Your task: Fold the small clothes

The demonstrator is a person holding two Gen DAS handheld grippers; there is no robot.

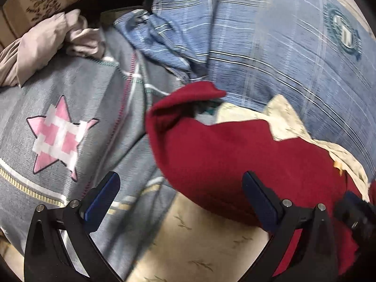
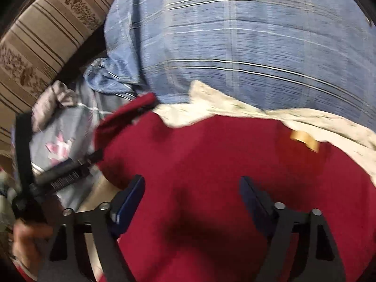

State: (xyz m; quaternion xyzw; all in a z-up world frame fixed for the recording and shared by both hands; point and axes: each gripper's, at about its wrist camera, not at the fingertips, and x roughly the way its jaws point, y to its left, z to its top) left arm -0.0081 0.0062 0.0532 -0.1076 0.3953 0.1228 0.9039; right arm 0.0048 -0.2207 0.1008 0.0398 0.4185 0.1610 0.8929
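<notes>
Red garment [image 2: 223, 176] lies spread on the bed over a cream cloth [image 2: 305, 119], below the big blue checked sheet [image 2: 235, 47]. At ten o'clock in the left view sits a grey pillow with a pink star [image 1: 58, 138]. Right tongs [image 2: 191, 188] hover spread over the red cloth's middle; left tongs [image 1: 181, 185] are spread at its left edge, gripping nothing. Best, I judge, to pinch the loose flap [image 1: 188, 96] at twelve o'clock and draw it flat before folding.

Red garment [image 2: 211, 164] cut off at bottom edge; tan label [image 2: 305, 141] blurred, unreadable
</notes>
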